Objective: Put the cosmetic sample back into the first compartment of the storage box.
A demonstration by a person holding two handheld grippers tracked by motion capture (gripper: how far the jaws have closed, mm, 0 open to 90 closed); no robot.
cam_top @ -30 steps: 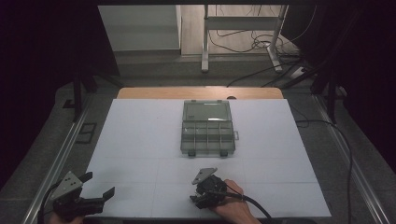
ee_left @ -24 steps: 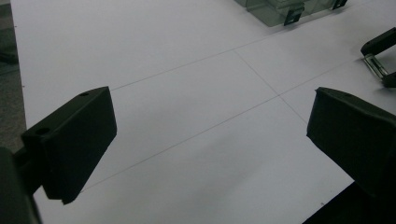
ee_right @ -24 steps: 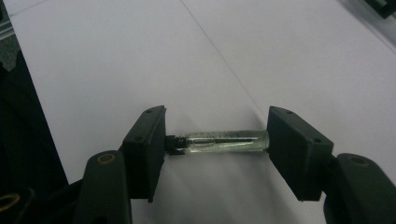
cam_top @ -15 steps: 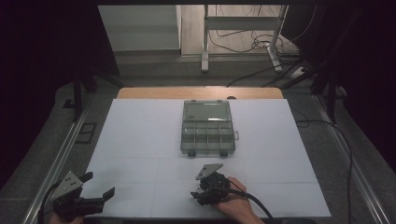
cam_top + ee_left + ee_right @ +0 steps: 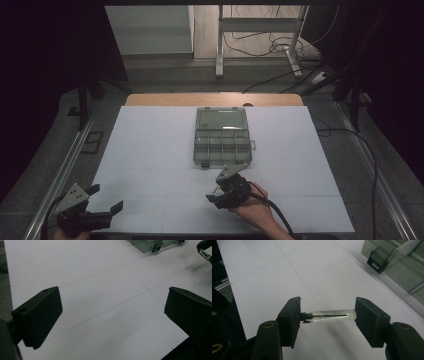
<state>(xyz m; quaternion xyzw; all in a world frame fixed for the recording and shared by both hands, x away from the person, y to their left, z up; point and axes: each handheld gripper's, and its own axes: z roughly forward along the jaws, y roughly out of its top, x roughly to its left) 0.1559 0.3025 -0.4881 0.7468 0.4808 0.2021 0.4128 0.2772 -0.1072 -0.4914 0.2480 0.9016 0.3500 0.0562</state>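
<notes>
A small clear vial with a dark cap and a thin rod inside is clamped end to end between the pads of my right gripper, held just above the white sheet. In the high view the right gripper hovers in front of the smoky compartment box, whose lid stands open at the middle of the table. My left gripper rests at the near left corner, its jaws wide apart with nothing between them; its own view shows the gripper over the bare sheet.
The box's near corner with a black latch lies close at the upper right of the right gripper view. The white sheet covers the table; metal rails run along both sides. Cables and desk legs lie beyond the far edge.
My right gripper with the vial has risen a little and shifted toward the box. The left gripper has stayed put.
</notes>
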